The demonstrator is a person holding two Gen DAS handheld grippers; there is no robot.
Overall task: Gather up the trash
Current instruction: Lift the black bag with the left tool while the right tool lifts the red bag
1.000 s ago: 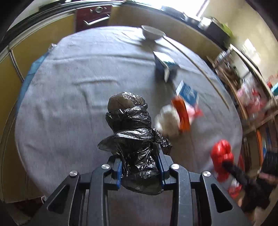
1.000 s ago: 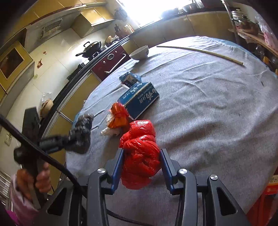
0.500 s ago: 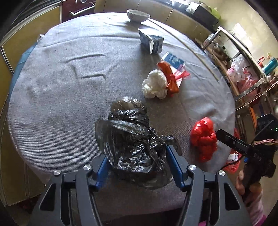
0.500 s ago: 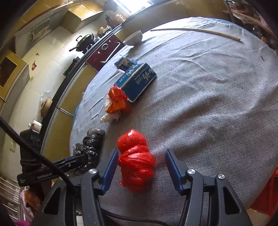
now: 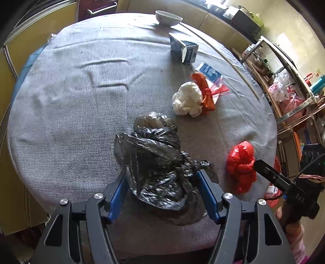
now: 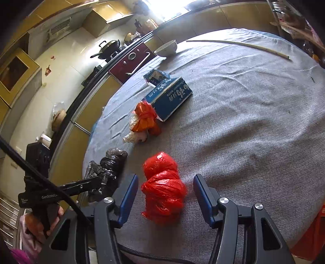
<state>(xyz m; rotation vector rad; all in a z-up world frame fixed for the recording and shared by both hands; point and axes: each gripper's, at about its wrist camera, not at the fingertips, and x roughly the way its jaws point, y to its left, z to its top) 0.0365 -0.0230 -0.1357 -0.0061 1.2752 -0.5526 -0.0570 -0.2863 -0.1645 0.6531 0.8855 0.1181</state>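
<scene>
Spreading both grippers wide, we frame the black bag (image 5: 156,162) and red bag (image 6: 162,186) at lower frame, near the table edge (image 6: 91,146). Neither is gripped. An upper-frame bowl's (image 6: 166,47) contents stay hidden.

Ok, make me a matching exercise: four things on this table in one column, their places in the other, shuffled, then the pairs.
Things:
1. black bag
2. red bag
3. white bowl
4. blue box

Places:
A. at the table's far edge
B. between the open left gripper fingers
C. beside the orange-tied bundle
D. between the open right gripper fingers

Pairs: 1-B, 2-D, 3-A, 4-C
</scene>
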